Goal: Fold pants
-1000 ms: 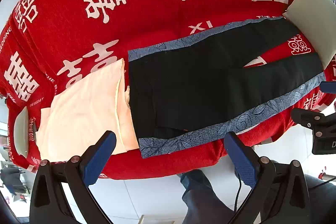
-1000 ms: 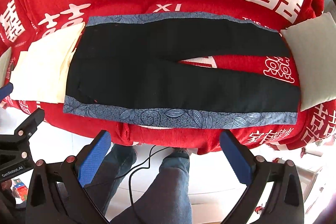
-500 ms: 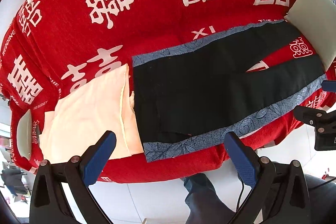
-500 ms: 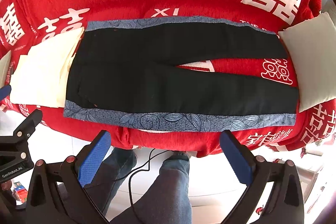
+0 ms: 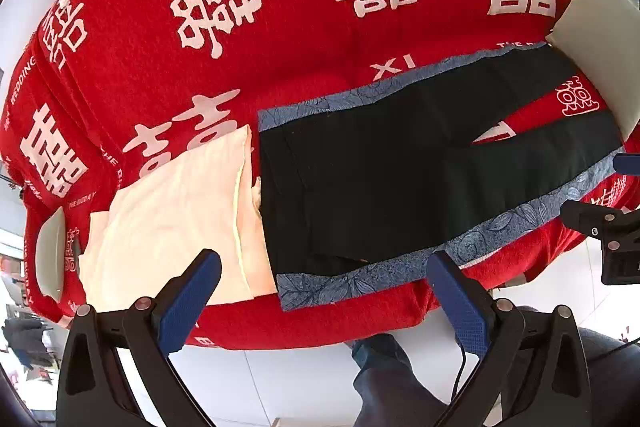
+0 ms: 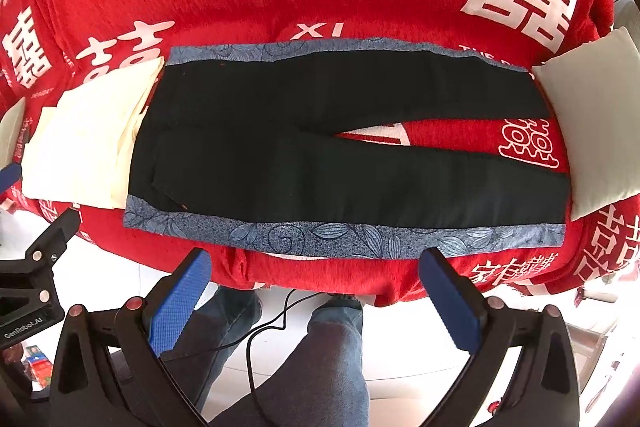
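Black pants (image 6: 328,151) with blue leaf-patterned side stripes lie flat on the red bed cover (image 6: 360,3), waist to the left, both legs spread rightward with a gap between them. In the left wrist view the pants (image 5: 400,179) run diagonally up to the right. My left gripper (image 5: 324,291) stands open just short of the waist's near corner, off the bed edge, holding nothing. My right gripper (image 6: 316,287) is open below the near leg's stripe, also empty and clear of the cloth.
A folded cream cloth (image 6: 88,131) lies beside the waist, slightly under it. A pale cushion (image 6: 592,123) sits at the leg ends. The person's legs in jeans (image 6: 320,367) and a black cable stand on the white floor below the bed edge.
Both grippers have risen and moved slightly toward the bed; the pants sit lower and nearer in the views. The pants have not moved.
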`<control>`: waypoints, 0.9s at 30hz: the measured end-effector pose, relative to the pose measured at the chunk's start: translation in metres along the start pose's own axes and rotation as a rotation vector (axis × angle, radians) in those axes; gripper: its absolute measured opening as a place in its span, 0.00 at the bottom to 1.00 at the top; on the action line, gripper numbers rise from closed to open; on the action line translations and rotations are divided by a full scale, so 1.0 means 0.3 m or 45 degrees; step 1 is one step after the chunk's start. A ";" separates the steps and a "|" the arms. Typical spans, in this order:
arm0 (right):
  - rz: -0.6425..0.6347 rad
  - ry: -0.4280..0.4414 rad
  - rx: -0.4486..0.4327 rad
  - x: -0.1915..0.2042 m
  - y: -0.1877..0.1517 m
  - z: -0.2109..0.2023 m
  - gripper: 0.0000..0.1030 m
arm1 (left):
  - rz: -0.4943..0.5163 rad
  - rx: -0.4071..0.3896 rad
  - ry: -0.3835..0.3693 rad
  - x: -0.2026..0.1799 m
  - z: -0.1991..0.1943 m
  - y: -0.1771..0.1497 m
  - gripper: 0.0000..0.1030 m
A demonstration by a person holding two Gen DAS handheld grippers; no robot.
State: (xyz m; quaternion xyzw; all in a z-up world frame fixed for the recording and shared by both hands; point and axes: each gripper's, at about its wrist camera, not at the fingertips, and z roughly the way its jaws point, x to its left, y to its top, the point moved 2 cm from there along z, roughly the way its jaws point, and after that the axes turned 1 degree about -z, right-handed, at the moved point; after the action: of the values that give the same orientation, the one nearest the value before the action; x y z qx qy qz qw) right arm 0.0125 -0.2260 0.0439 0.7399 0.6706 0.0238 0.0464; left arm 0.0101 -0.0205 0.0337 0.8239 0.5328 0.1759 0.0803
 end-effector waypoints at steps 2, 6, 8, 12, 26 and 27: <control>0.000 0.010 0.004 -0.004 -0.004 0.003 1.00 | -0.004 0.006 0.006 -0.004 0.000 -0.004 1.00; -0.011 0.030 0.013 -0.014 -0.008 0.013 1.00 | -0.019 0.022 0.015 -0.021 0.003 -0.011 1.00; -0.017 0.041 0.019 -0.020 -0.009 0.019 1.00 | -0.021 0.033 0.027 -0.034 0.006 -0.015 1.00; -0.038 0.074 0.028 -0.039 -0.004 0.031 1.00 | -0.029 0.042 0.052 -0.064 0.003 -0.018 1.00; -0.059 0.247 0.092 -0.196 -0.026 0.063 1.00 | -0.451 0.153 -0.039 -0.123 -0.016 -0.098 1.00; -0.008 0.310 0.105 -0.219 -0.030 0.075 1.00 | -0.507 0.160 -0.051 -0.111 -0.013 -0.112 1.00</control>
State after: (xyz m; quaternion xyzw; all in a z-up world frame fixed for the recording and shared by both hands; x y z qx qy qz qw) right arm -0.0008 -0.2912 0.0225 0.7308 0.6740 0.0857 -0.0656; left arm -0.0320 -0.0368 0.0197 0.7090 0.6934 0.1063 0.0725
